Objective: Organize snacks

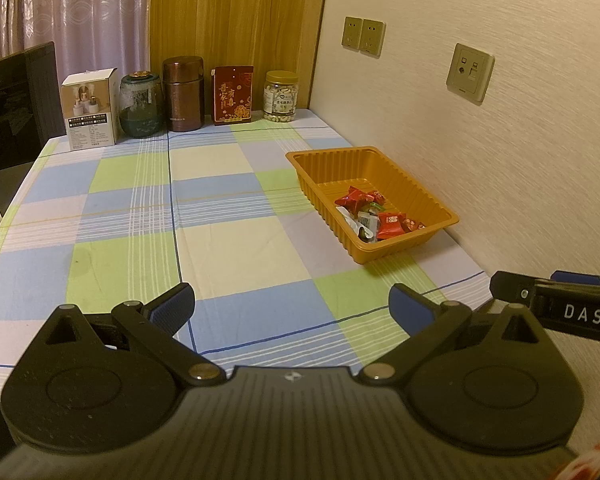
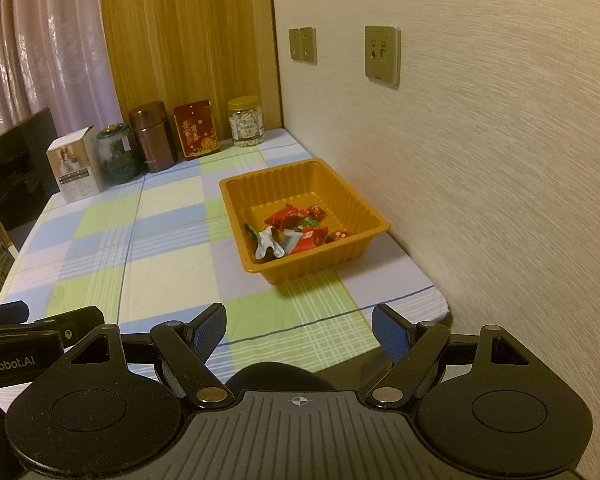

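White box (image 1: 90, 112), brown canister (image 1: 183, 94), wall sockets (image 1: 363, 36)

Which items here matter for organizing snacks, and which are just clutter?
Job:
- orange tray
- wrapped snacks inside it
- left gripper and right gripper, both open and empty

Clutter along the far edge:
- white box
- glass jar
- brown canister
- red packet
- nut jar

Both wrist views look down from the near table edge, side by side, sharing the orange tray (image 1: 384, 254) by the wall.
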### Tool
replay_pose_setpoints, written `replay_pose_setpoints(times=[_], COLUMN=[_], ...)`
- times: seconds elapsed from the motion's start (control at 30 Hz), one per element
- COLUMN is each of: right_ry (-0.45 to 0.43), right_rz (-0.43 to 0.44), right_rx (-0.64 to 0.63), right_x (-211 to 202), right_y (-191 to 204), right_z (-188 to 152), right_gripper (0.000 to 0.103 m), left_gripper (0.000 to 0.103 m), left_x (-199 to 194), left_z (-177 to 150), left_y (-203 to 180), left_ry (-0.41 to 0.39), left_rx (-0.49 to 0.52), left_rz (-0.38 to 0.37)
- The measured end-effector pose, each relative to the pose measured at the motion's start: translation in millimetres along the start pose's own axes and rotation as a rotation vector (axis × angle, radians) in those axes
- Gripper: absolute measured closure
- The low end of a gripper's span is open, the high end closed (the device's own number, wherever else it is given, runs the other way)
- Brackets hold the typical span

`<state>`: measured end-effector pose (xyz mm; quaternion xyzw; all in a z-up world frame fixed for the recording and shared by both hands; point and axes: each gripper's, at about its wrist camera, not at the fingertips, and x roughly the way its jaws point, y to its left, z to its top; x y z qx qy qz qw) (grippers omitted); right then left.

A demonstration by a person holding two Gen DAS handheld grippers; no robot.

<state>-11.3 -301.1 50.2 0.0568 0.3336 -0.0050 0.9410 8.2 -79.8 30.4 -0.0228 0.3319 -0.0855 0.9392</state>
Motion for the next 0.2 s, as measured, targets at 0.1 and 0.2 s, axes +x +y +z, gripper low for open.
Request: replay_pose_setpoints(times=[0.1,0.2], right_ry=[0.0,-0.001], right_rz=[0.001,0.002], right_rx=[0.0,0.0], right_x=[-0.1,0.1], right_y=[-0.1,-0.6], right_z=[0.2,0.3], right_gripper=[0.023,0.023], left_gripper=[0.0,0.0], left_x=[-1.2,-0.7], left_z=[-1.4,-2.1], left_y=[-1.2,-2.9], left_ry=[-0.011,-0.012], left_rx=[0.001,0.0], left_rz=[-0.005,-0.008])
